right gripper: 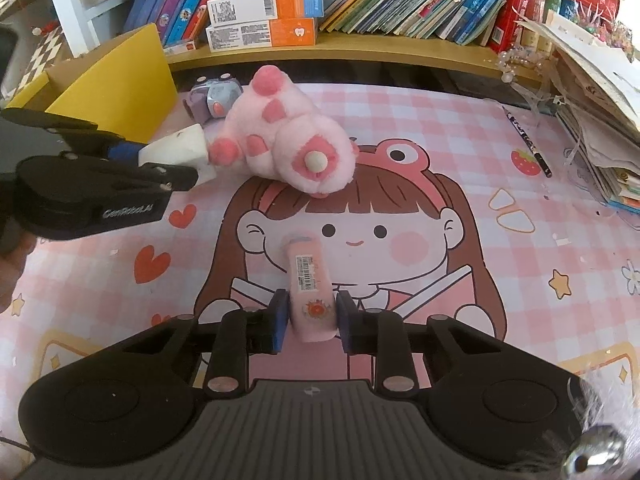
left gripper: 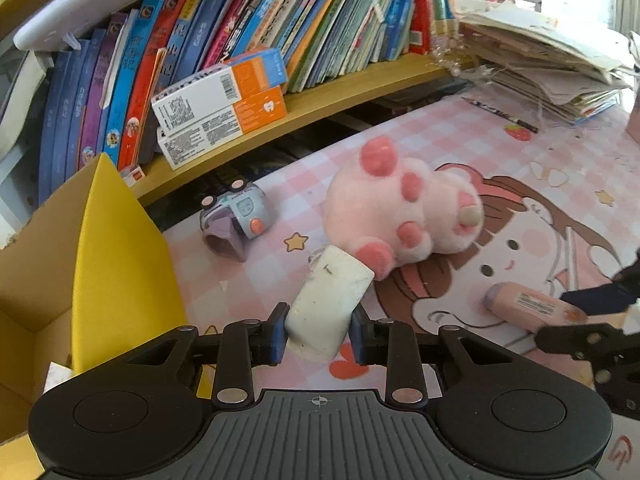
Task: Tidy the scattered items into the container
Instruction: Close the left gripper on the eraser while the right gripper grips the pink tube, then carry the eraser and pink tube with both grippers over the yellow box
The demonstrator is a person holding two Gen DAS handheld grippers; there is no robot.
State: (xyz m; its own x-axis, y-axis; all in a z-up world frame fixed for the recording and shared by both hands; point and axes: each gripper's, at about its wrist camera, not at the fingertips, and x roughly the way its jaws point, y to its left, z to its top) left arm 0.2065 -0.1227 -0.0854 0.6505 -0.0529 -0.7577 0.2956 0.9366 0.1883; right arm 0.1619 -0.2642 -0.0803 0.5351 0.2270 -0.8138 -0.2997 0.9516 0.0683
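Note:
My left gripper (left gripper: 320, 312) is shut on a white block (left gripper: 332, 292), which it holds just above the pink cartoon mat (left gripper: 520, 152); the right wrist view shows that block (right gripper: 180, 148) at the left gripper's (right gripper: 160, 160) tip. Left of it stands the cardboard box with a yellow flap (left gripper: 120, 260). My right gripper (right gripper: 312, 304) straddles a pink tube (right gripper: 308, 276) lying on the mat, pads close beside it with thin gaps. A pink plush toy (left gripper: 400, 208) and a purple-grey toy watch (left gripper: 236, 216) lie between box and tube.
A wooden shelf (left gripper: 360, 84) of books runs along the back, with two orange-and-white cartons (left gripper: 224, 104) on its edge. A ragged stack of papers (left gripper: 552, 60) fills the back right. A dark pencil (right gripper: 528, 140) lies on the mat near it.

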